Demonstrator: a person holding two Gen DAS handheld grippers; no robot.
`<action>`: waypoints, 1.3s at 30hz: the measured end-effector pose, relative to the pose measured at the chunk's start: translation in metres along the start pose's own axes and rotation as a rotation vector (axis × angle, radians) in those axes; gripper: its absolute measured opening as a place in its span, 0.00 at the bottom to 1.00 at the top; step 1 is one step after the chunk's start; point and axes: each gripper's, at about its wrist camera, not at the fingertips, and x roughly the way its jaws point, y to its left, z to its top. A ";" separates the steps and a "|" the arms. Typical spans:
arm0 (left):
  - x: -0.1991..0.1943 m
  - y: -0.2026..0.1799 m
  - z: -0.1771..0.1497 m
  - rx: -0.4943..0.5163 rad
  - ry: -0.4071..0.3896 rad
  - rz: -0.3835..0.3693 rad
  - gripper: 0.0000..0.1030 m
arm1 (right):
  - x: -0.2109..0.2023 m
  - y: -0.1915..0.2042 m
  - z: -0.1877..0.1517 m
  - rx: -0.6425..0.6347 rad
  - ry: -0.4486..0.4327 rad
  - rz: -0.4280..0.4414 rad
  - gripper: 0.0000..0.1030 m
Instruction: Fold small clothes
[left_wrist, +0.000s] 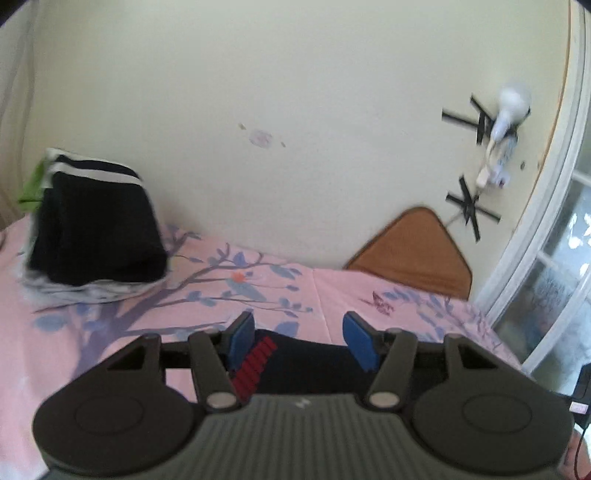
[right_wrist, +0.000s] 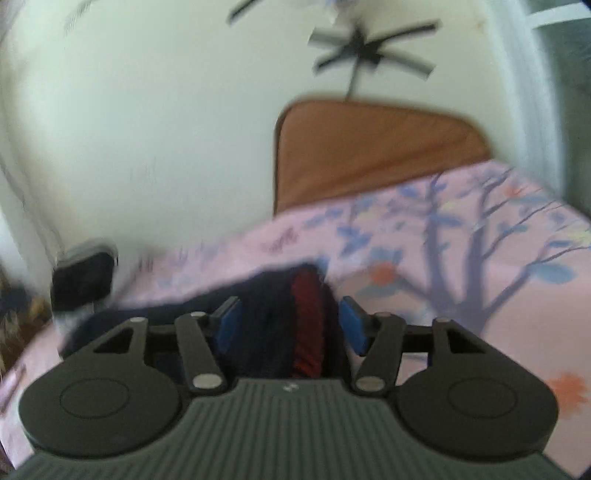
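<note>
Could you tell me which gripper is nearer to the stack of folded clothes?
Left. The left gripper has the stack close ahead on its left; from the right gripper it sits small and far off left.

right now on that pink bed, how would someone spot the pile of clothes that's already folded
Start at the pink tree-print bedsheet that runs along the cream wall. At the sheet's far left end, against that wall, stands the folded stack. Its top piece is black with a white stripe along the upper edge, and, unlike the dark garment with the red strip lying by the left gripper, it is squared up.
</note>
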 end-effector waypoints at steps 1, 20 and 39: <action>0.016 -0.001 -0.001 0.011 0.029 -0.007 0.51 | 0.012 0.003 -0.001 -0.039 0.032 -0.008 0.21; 0.103 0.001 -0.019 0.041 0.132 0.047 0.54 | 0.028 0.057 0.016 -0.144 0.002 0.177 0.39; 0.104 -0.010 -0.015 0.034 0.062 0.004 0.74 | 0.039 0.027 0.016 -0.025 -0.107 0.008 0.37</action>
